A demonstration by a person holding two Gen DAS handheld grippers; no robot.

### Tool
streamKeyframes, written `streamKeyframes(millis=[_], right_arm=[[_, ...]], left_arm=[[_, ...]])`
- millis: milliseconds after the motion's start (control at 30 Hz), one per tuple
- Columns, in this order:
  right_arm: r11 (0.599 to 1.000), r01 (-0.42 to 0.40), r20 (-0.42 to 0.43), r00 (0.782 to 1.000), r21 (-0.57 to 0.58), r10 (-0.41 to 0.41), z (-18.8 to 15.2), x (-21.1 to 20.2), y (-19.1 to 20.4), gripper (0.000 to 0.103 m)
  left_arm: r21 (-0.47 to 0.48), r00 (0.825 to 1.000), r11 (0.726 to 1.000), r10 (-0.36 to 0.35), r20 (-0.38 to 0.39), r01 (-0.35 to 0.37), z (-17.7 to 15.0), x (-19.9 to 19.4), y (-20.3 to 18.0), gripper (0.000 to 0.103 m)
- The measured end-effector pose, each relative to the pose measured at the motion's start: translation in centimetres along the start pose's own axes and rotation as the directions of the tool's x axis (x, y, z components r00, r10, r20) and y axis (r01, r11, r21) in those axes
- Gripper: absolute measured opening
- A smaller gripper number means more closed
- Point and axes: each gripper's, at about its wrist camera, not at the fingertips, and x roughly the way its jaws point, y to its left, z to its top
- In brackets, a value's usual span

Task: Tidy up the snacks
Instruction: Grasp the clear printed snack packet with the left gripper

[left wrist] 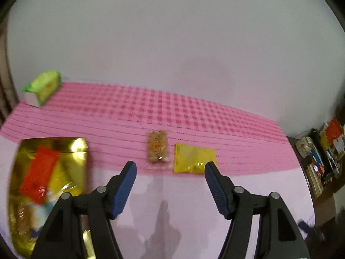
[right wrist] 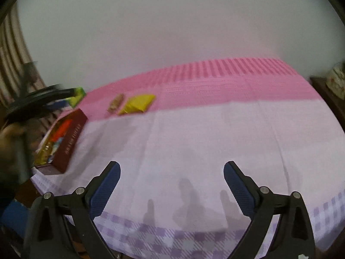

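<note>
A clear-wrapped brown snack [left wrist: 157, 149] and a yellow packet [left wrist: 194, 158] lie side by side on the pink part of the cloth, just beyond my open, empty left gripper [left wrist: 170, 169]. A gold-lined box [left wrist: 48, 185] holding a red packet and several other snacks sits at the left. In the right wrist view the box [right wrist: 64, 138] shows a dark red side, with the brown snack [right wrist: 116, 105] and yellow packet [right wrist: 139, 104] far behind it. My right gripper [right wrist: 171, 172] is open and empty over the pale cloth. The left gripper [right wrist: 38, 103] shows blurred at the left edge.
A green packet [left wrist: 44, 86] rests on a white box at the table's far left corner. The table wears a pink and lilac checked cloth [right wrist: 215, 129]. A cluttered dark shelf [left wrist: 321, 157] stands to the right. A plain wall is behind.
</note>
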Motion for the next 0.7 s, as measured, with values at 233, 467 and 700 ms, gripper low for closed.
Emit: streamKeyframes(millis=[233, 467, 700], right_arm=[[0.998, -0.061, 0.011, 0.998, -0.028, 0.061, 0.6, -0.7, 0.3, 0.097], [0.996, -0.084, -0.002, 0.996, -0.005, 0.084, 0.5, -0.4, -0.6, 0.098], [0.995, -0.095, -0.017, 0.995, -0.020, 0.094, 0.3, 0.1, -0.1, 0.098]], left_arm=[[0.015, 0.988, 0.997, 0.076, -0.137, -0.074, 2.1, 8.6, -0.2, 0.067], [0.048, 0.976, 0.991, 0.132, -0.175, -0.125, 2.7, 12.2, 0.0, 0.067], [0.060, 0.964, 0.988, 0.151, -0.218, -0.141, 2.7, 14.1, 0.2, 0.050]])
